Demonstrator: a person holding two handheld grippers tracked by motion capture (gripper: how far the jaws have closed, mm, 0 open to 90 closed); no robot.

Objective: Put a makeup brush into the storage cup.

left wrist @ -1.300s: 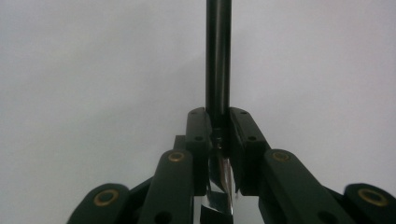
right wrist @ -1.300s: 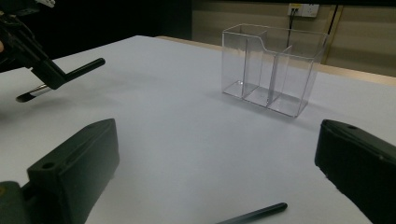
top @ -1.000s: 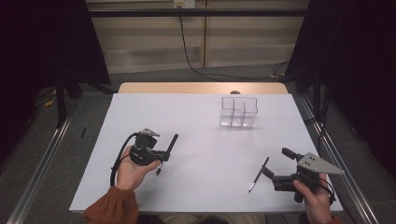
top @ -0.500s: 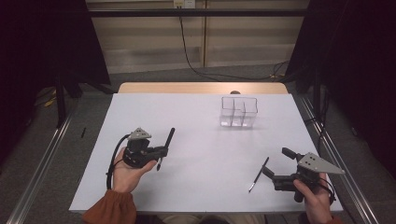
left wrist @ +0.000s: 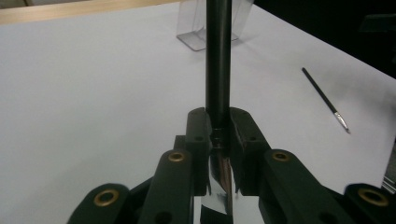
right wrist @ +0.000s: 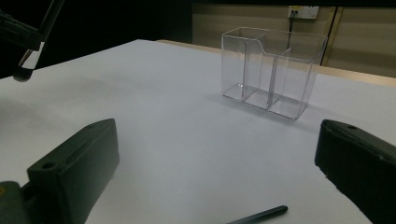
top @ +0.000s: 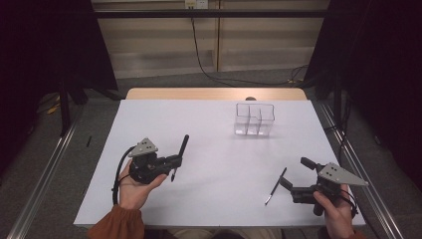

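My left gripper is at the table's front left, shut on a thick black brush that slants up and away from the person. In the left gripper view the pads clamp the brush just above its silver ferrule, with my left gripper pointing toward the clear organizer. My right gripper rests at the front right, open, with nothing between its jaws. A thin black brush lies on the table just left of it, and its end shows below my right gripper.
A clear compartmented organizer stands upright at the back right of the white table, seemingly with nothing in it. Beyond the table's far wooden edge are dark floor and cables. Metal rails run along both sides.
The left hand with the thick brush has drifted slightly to the left. The right hand and the thin brush have not moved.
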